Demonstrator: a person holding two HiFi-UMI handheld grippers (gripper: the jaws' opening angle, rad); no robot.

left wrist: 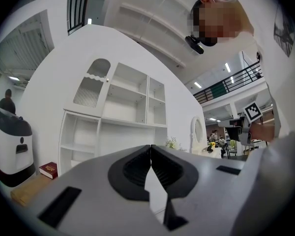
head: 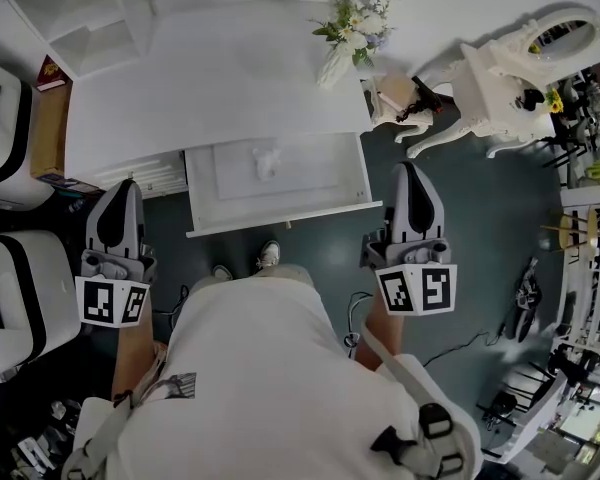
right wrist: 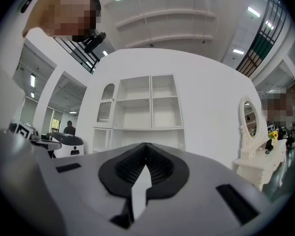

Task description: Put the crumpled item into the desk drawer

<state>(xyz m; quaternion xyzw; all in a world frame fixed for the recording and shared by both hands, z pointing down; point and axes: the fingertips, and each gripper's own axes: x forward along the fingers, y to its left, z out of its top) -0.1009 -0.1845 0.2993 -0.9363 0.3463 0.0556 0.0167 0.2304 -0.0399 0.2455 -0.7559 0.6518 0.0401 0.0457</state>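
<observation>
In the head view a white crumpled item (head: 267, 160) lies inside the open drawer (head: 280, 213) of the white desk (head: 210, 88). My left gripper (head: 123, 190) is held to the left of the drawer, shut and empty. My right gripper (head: 410, 174) is to the right of the drawer front, also shut with nothing in it. In the left gripper view the black pads (left wrist: 137, 167) meet at the tip, and the left gripper (left wrist: 151, 149) points at white shelves. The right gripper (right wrist: 145, 147) shows the same closed jaws.
A flower vase (head: 348, 38) stands on the desk's right end. A white ornate dressing table with mirror (head: 510, 63) and a stool (head: 395, 98) stand to the right. White machines (head: 5, 298) sit at the left. A shelf unit (head: 75, 13) is at the back left.
</observation>
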